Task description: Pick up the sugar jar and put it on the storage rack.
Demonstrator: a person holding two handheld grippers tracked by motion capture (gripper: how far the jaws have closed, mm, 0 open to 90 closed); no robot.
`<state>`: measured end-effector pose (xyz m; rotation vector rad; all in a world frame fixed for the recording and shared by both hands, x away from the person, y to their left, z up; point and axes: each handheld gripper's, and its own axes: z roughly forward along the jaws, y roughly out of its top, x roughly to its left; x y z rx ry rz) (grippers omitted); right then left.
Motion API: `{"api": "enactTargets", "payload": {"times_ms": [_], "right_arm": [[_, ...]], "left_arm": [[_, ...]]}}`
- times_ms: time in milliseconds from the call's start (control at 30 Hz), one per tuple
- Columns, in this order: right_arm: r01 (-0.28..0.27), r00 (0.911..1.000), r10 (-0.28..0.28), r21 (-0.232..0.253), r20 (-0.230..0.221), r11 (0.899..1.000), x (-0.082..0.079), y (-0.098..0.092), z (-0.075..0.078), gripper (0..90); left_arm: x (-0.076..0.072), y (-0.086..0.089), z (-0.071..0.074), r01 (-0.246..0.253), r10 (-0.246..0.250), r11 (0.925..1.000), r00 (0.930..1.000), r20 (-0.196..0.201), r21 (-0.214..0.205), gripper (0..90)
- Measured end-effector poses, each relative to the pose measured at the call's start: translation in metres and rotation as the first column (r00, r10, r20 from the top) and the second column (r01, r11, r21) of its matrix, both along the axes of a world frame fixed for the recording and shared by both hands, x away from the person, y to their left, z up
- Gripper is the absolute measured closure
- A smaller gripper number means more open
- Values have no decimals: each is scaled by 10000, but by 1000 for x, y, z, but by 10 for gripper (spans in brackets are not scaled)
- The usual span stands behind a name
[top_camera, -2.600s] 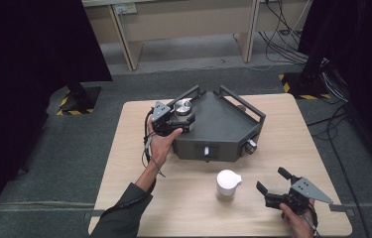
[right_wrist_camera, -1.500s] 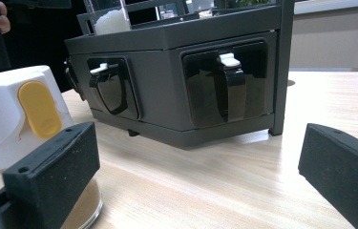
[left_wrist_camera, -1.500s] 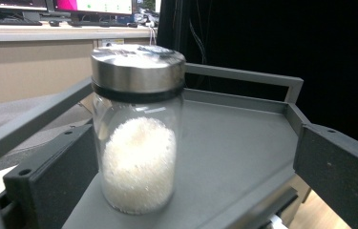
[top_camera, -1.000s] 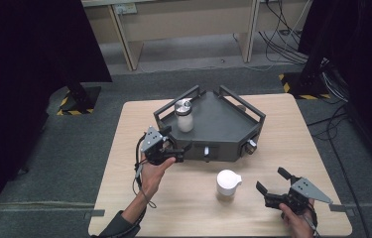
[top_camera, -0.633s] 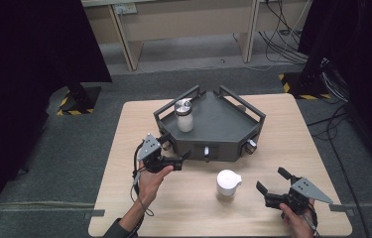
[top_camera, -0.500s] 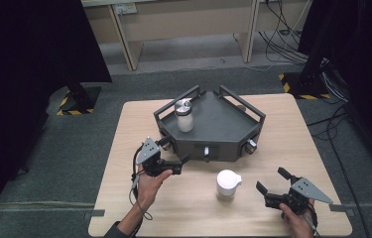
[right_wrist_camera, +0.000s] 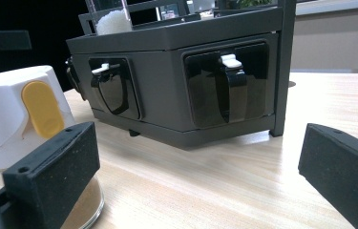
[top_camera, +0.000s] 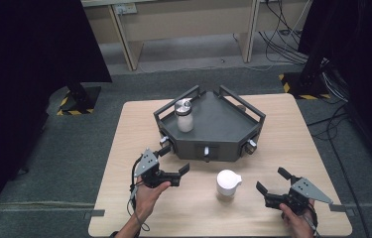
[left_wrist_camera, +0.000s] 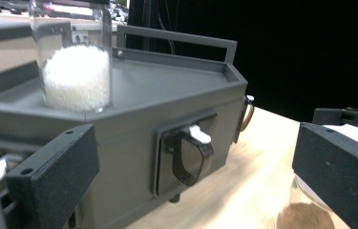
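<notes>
Both grippers rest empty with jaws apart: the left gripper (top_camera: 173,161) faces the white-capped jar (top_camera: 227,184) on the table, seemingly next for the grey rack (top_camera: 233,144) (another jar (top_camera: 184,115) already stands there); the right gripper (top_camera: 272,182) waits beside.

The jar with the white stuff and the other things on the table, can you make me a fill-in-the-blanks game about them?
1. The glass jar of white grains stands on top of the dark grey ____.
2. The jar with the white lid stands on the wooden ____.
3. The left gripper has its jaws ____.
4. The yellow tab sits on the ____ lid.

Missing words: rack; table; open; white
</notes>
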<state>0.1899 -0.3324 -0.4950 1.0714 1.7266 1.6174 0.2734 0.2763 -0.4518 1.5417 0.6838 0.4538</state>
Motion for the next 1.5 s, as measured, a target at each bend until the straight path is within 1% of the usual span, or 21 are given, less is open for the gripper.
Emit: {"api": "enactTargets", "payload": {"times_ms": [100, 267, 367, 467, 600, 867, 1000, 1267, 1400, 1500], "right_arm": [[19, 10000, -19, 10, 4, 10000, 0, 0, 0, 3], [-6, 10000, 6, -9, 46, 10000, -1, -1, 0, 3], [-22, 10000, 22, -14, 61, 10000, -1, -1, 0, 3], [10, 10000, -10, 10, 49, 10000, -1, -1, 0, 3], [-7, 10000, 6, 40, 63, 10000, -1, -2, 0, 3], [-39, 10000, 39, 61, 69, 10000, -1, -3, 0, 3], [-58, 10000, 57, 101, 61, 9999, 0, -4, 0, 3], [-37, 9999, 36, 114, 116, 9999, -4, -5, 0, 3], [24, 9999, -25, 124, 105, 9999, -7, -5, 0, 3], [113, 9999, -114, 163, 92, 9998, -9, -6, 0, 3]], "left_arm": [[-3, 2, -5, 36, -36, 10000, 10000, 15, -74, 12], [-7, 3, -9, -4, 2, 9999, 10000, 94, 155, 8], [-10, 4, -12, 77, -79, 9998, 9999, 119, 159, 8], [-12, 4, -15, 128, -133, 9995, 9997, 183, 297, 7], [-14, 5, -22, 213, -215, 9993, 9998, 57, 323, 7], [-19, 12, -28, 99, -99, 9998, 10000, 7, 165, 3], [-23, 12, -29, 22, -26, 9996, 9999, 130, 280, 3], [-21, 12, -33, 119, -121, 9997, 9999, 67, 223, 3], [-17, 13, -38, 160, -158, 9997, 9998, -83, 170, 4], [-16, 13, -40, 156, -154, 9998, 9998, -124, 135, 5]]}}
